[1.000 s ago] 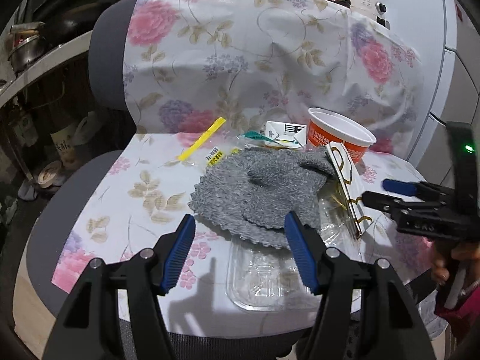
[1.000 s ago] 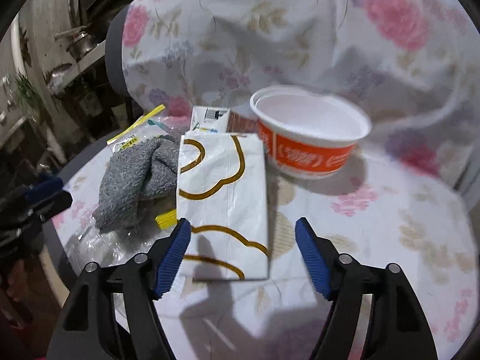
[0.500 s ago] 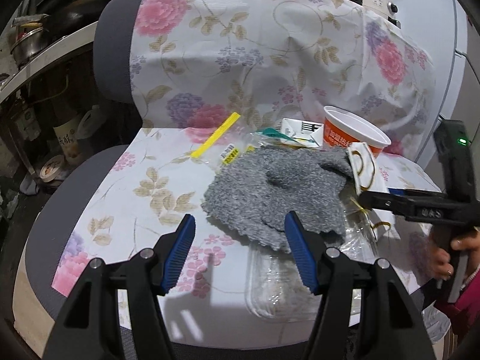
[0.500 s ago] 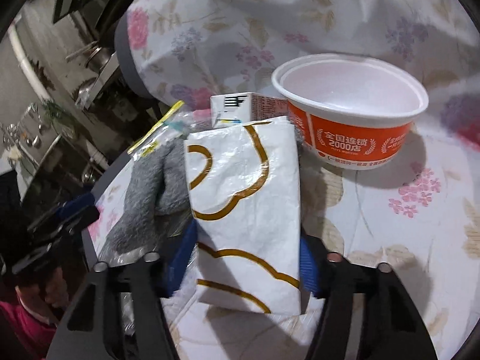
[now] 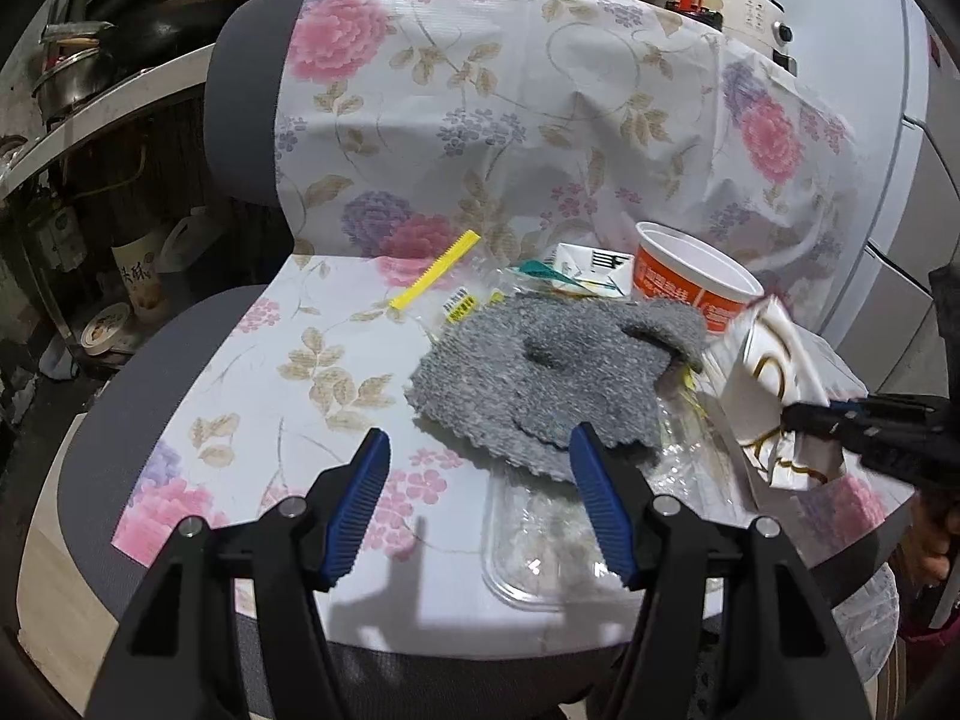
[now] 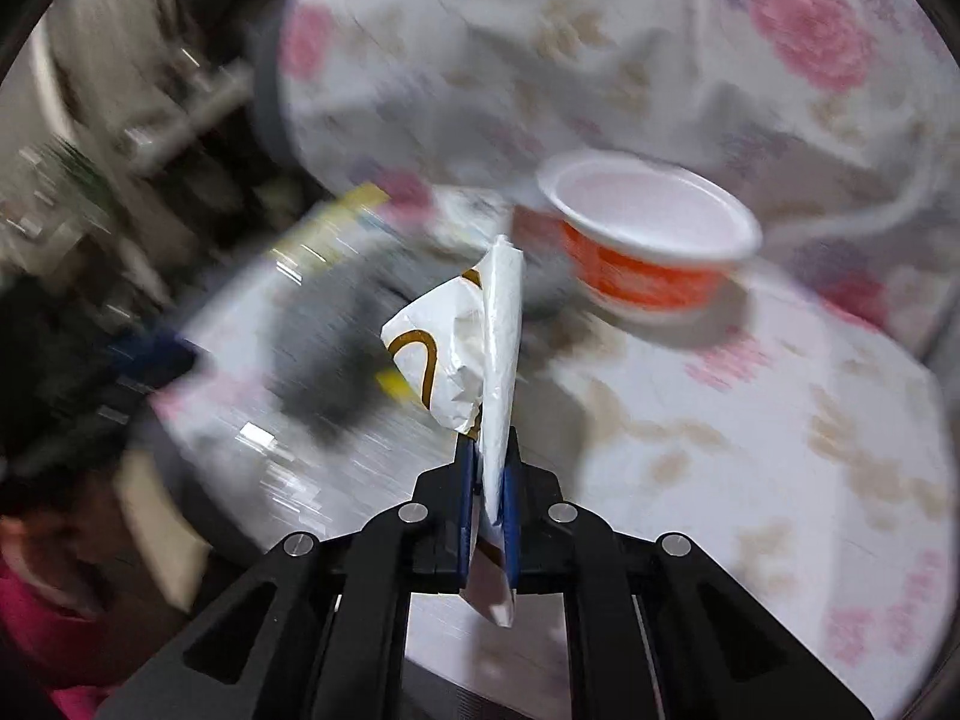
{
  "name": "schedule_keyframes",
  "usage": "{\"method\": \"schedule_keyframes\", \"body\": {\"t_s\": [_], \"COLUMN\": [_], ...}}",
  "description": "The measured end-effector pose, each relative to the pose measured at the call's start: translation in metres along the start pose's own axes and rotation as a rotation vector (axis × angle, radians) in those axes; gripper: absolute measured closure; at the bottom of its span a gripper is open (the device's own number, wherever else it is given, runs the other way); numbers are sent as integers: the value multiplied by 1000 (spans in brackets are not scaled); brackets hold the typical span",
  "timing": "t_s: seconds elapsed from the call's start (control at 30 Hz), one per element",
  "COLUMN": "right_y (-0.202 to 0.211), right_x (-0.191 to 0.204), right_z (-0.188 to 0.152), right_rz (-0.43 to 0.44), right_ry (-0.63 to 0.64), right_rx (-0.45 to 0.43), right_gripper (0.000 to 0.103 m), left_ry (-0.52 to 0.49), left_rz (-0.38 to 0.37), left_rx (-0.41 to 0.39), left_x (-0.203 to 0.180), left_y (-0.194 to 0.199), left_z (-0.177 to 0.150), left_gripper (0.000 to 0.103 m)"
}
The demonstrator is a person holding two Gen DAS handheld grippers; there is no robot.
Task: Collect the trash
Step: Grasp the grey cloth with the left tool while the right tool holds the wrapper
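A white paper bag (image 6: 474, 348) with gold lines is crumpled and lifted off the seat, pinched between the blue pads of my right gripper (image 6: 487, 450), whose jaws are closing on it. In the left wrist view the same bag (image 5: 768, 384) hangs at the right, in the right gripper (image 5: 792, 414). My left gripper (image 5: 478, 438) stands open with nothing in it, just above the near edge of a grey cloth (image 5: 540, 384). A clear plastic tray (image 5: 540, 540) lies partly under the cloth. An orange cup (image 5: 690, 282), empty and upright, stands behind.
Everything lies on a chair seat under a floral cover (image 5: 270, 360). A yellow strip (image 5: 435, 279), a small white carton (image 5: 591, 267) and wrappers lie near the backrest. Shelves with pots stand at the left. A hand (image 5: 936, 540) is at the right edge.
My right gripper went from open around the flat paper bag to shut on it, then lifted it so it crumpled upright. The left gripper stayed open and shifted slightly left of the cloth.
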State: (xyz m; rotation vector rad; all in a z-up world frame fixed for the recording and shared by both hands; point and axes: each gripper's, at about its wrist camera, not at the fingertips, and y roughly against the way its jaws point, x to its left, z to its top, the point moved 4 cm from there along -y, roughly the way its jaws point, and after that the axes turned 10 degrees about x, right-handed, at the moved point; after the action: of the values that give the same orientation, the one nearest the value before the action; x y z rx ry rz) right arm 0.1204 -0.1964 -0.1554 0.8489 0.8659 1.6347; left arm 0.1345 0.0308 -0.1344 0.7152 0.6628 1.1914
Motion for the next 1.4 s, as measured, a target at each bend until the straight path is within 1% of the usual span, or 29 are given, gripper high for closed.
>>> {"method": "schedule_keyframes", "body": {"t_s": [0.03, 0.07, 0.1, 0.13, 0.17, 0.27, 0.33, 0.4, 0.43, 0.47, 0.5, 0.53, 0.57, 0.63, 0.7, 0.83, 0.9, 0.97, 1.07, 1.13, 1.2, 1.23, 1.3, 1.33, 1.37, 1.4], "right_y": [-3, -6, -8, -10, -12, -13, -12, -8, -5, -5, -6, -8, -9, -10, -4, 19, 29, 38, 44, 47, 49, 50, 54, 56, 59, 61], "right_x": [-4, -7, -10, -13, -17, -29, -33, -39, -42, -46, -45, -44, -45, -43, -42, -45, -45, -43, -42, -41, -42, -42, -44, -43, -45, -45], "right_z": [-5, -10, -14, -16, -18, -19, -20, -24, -27, -30, -32, -30, -31, -28, -27, -25, -24, -25, -26, -26, -27, -28, -30, -29, -29, -29], "right_rz": [-63, -95, -82, -57, 2, 113, 165, 246, 285, 321, 325, 321, 305, 257, 216, 125, 86, 67, 48, 38, 45, 47, 54, 58, 66, 71], "right_ry": [0, -3, -6, -10, -27, -104, -150, -207, -235, -267, -288, -298, -305, -308, -310, -304, -288, -269, -249, -237, -235, -236, -238, -241, -243, -243], "right_rx": [23, 48, 60, 58, 49, 19, -4, -28, -40, -49, -49, -48, -47, -53, -82, -159, -192, -210, -222, -230, -235, -238, -247, -250, -258, -264], "right_gripper": [89, 87, 81, 64, 52, 45, 45, 46, 51, 64, 72, 85, 94, 100, 101, 101, 101, 101, 101, 101, 101, 101, 101, 101, 101, 101], "left_ry": [-7, -15, -18, -17, -15, -7, -11, -12, -12, -12, -12, -14, -15, -22, -30, -52, -71, -87, -85, -77, -87, -103, -129, -140, -147, -150], "left_rz": [0, -3, -3, -2, -5, -10, -7, -12, -13, -13, -15, -19, -22, -32, -44, -92, -83, -68, -58, -36, -15, 1, 15, 19, 7, -8], "left_rx": [2, 4, 4, 3, 2, -5, -7, -7, -7, -5, -1, 1, 2, 5, 9, 27, 36, 60, 110, 132, 158, 171, 190, 199, 195, 188], "left_x": [-2, -5, -6, -7, -6, -7, -7, -7, -7, -7, -7, -7, -8, -11, -16, -33, -44, -54, -63, -65, -66, -68, -71, -72, -72, -72], "left_y": [0, 0, -1, -1, -1, 2, 3, 4, 4, 3, 2, 1, 1, 0, -1, -7, -12, -23, -39, -50, -62, -69, -77, -79, -79, -77], "left_z": [-1, -2, -2, -1, -1, -2, -2, -3, -3, -3, -3, -3, -3, -2, -1, 5, 10, 16, 22, 25, 28, 28, 27, 27, 29, 32], "left_gripper": [42, 42, 42, 42, 42, 42, 42, 42, 42, 42, 42, 42, 42, 42, 42, 42, 42, 42, 42, 42, 46, 48, 58, 66, 79, 88]}}
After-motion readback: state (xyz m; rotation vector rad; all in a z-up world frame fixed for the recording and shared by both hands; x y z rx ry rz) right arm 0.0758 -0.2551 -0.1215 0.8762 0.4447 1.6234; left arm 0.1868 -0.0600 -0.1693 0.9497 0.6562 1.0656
